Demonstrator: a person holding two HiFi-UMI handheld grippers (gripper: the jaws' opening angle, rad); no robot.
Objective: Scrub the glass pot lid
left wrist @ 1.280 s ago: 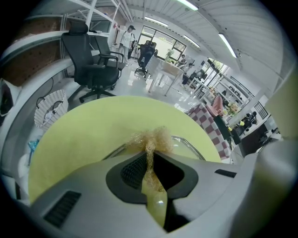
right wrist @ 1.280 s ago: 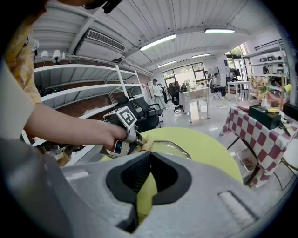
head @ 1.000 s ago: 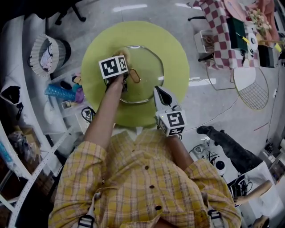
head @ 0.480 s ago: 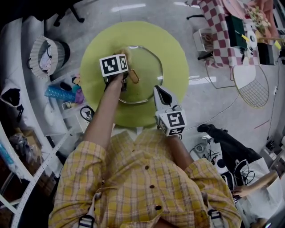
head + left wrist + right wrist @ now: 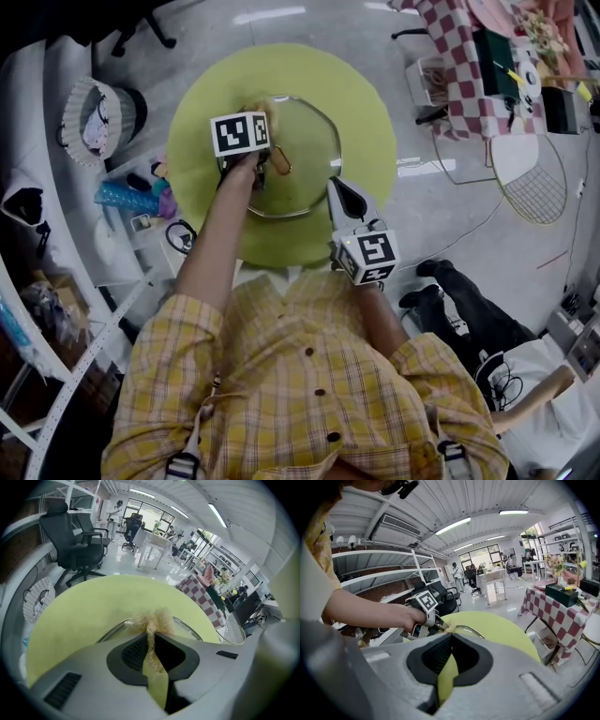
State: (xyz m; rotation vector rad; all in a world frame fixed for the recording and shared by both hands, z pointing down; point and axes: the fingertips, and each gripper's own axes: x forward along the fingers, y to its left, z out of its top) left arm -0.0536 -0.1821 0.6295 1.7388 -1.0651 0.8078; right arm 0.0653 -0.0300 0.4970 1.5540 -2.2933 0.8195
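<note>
- My left gripper [image 5: 151, 638] has its jaws clamped on a tuft of tan, fibrous scrubber [image 5: 152, 618]; the fluffy end sticks out past the jaw tips.
- The scrubber sits on the far-left rim of the glass pot lid [image 5: 305, 155], seen from the head view.
- The glass pot lid lies flat on the round yellow-green tabletop [image 5: 375, 112], roughly at its middle, with a golden handle [image 5: 279, 161] near the lid's centre, just right of my left gripper's marker cube.
- My right gripper [image 5: 451, 637] has its jaws together with nothing held; only a narrow slit behind the tips shows the tabletop colour through it.
- In the head view the right jaws point at the lid's near-right rim. I cannot tell whether they touch the glass.
- The two grippers are near each other but apart, on opposite sides of the handle.
- Off the tabletop, a table with a red-and-white checked cloth [image 5: 459, 56] stands far right, and a black office chair [image 5: 77, 545] stands beyond the far left edge.
</note>
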